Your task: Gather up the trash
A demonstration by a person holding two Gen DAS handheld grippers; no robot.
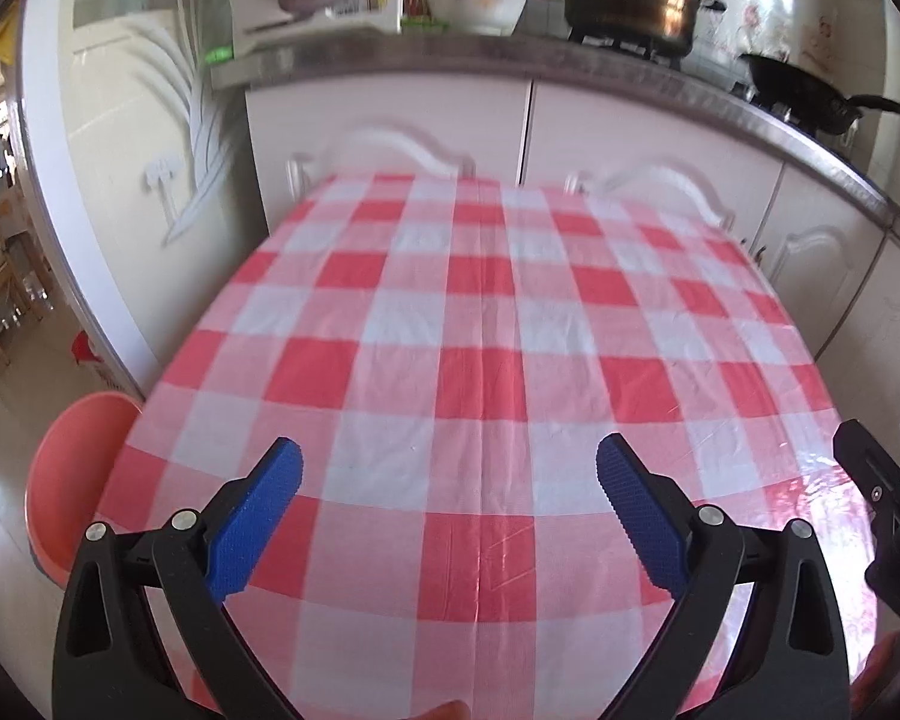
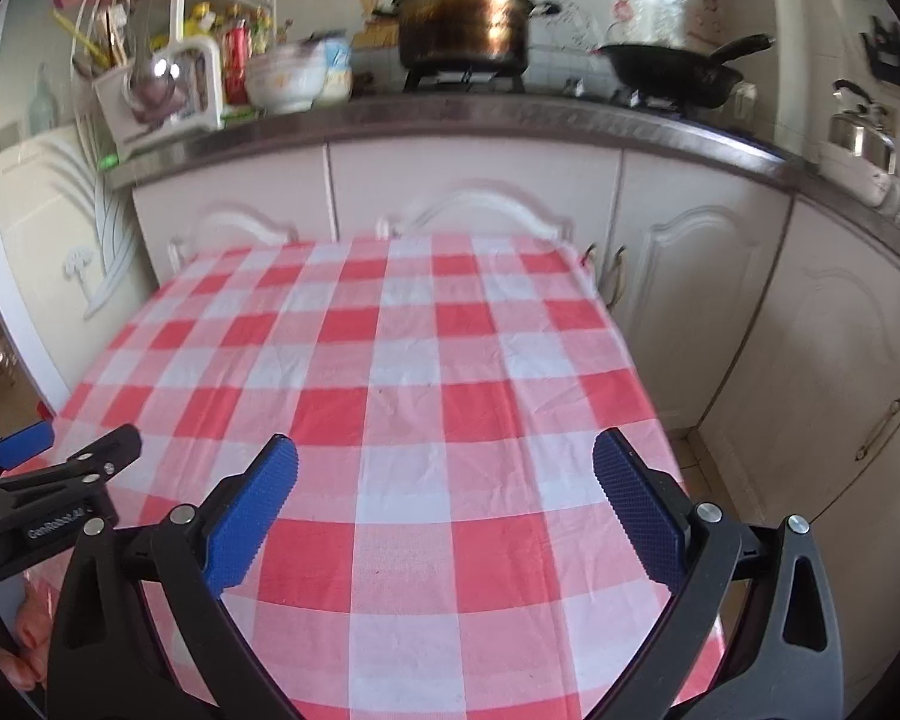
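hand-held gripper [image 1: 450,480] | black arms | blue ribbed pads [image 1: 258,516] | silver screws

Ahead of both grippers lies a checked tablecloth [image 2: 426,372], glossy and creased like thin plastic. Beyond it, a shiny metal pot [image 2: 465,15] and smooth white cabinet doors [image 2: 468,180].

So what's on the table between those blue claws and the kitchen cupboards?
Nothing but the red-checked tablecloth. Both wrist views show it bare from the left gripper and right gripper to the white cabinets.
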